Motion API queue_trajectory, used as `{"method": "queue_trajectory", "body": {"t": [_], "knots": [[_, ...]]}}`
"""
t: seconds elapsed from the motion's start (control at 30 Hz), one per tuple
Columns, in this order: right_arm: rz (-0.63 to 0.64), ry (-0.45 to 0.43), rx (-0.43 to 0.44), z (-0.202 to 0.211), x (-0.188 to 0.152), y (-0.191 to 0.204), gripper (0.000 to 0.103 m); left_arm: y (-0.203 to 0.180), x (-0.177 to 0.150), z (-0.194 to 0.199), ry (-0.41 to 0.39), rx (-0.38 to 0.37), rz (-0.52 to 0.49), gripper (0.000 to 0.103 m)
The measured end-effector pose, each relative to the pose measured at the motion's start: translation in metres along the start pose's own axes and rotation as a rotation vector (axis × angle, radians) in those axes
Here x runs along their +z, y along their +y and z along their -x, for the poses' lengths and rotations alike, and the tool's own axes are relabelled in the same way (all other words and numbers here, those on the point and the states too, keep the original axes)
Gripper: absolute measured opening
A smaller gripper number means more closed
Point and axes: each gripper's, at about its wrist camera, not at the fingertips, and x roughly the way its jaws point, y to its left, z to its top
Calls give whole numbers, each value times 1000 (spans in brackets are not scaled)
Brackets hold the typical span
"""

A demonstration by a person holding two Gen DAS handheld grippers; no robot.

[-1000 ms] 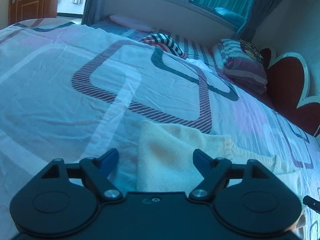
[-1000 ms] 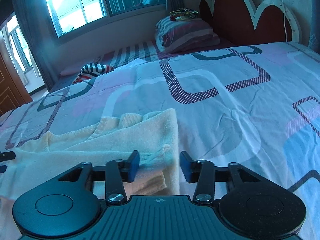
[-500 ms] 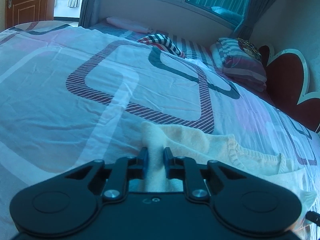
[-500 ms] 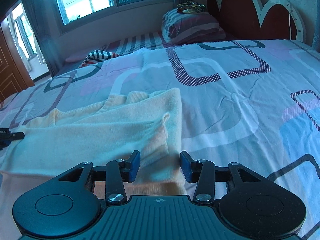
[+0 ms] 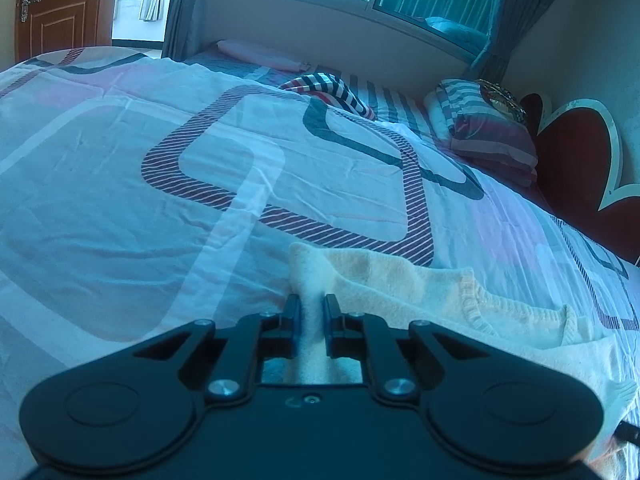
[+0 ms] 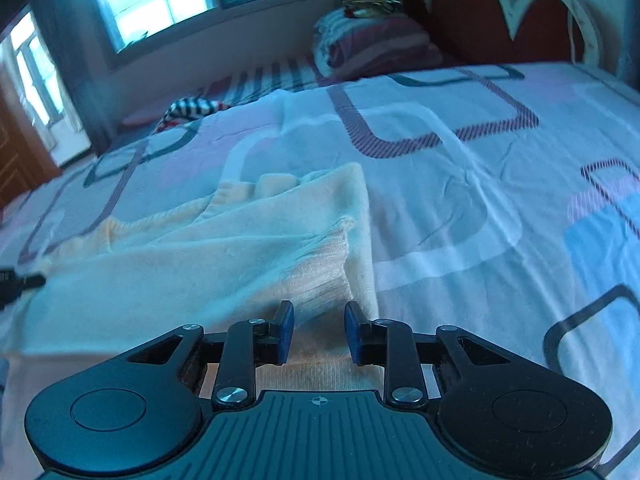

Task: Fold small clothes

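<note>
A cream knitted sweater lies spread on the bed's patterned sheet. My left gripper is shut on the sweater's left corner, which bunches up between the pads. In the right wrist view the sweater stretches to the left, with a ribbed cuff folded over it. My right gripper sits over the sweater's right edge, its jaws partly apart with the cloth between them but not pinched. The left gripper's tip shows at the far left edge.
A striped dark garment lies at the far side of the bed. Striped pillows are stacked by the red headboard. A window and curtains are behind the bed; a wooden door is at the far left.
My left gripper closed on the sweater's corner and lifted it slightly. My right gripper moved forward over the sweater's right edge and its jaws narrowed a little.
</note>
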Motion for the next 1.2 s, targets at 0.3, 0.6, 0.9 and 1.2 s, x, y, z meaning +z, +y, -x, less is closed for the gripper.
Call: {"method": "queue_trajectory", "body": {"t": [0.3,0.6,0.9,1.2], "knots": [[-97,-44,10,-2,13,-4,2,-3,-2,0,-5,9,-28,10],[2,-13,-31,19,-11,-7,2,-2,-2,1,-5,3,-52,10],[-61,-81,-20,7,26,-11,33,6,6,-3,37,3,1,34],[124,-43,-86,-29,23,14,33,6,3,-6,-3,9,-1,15]]}}
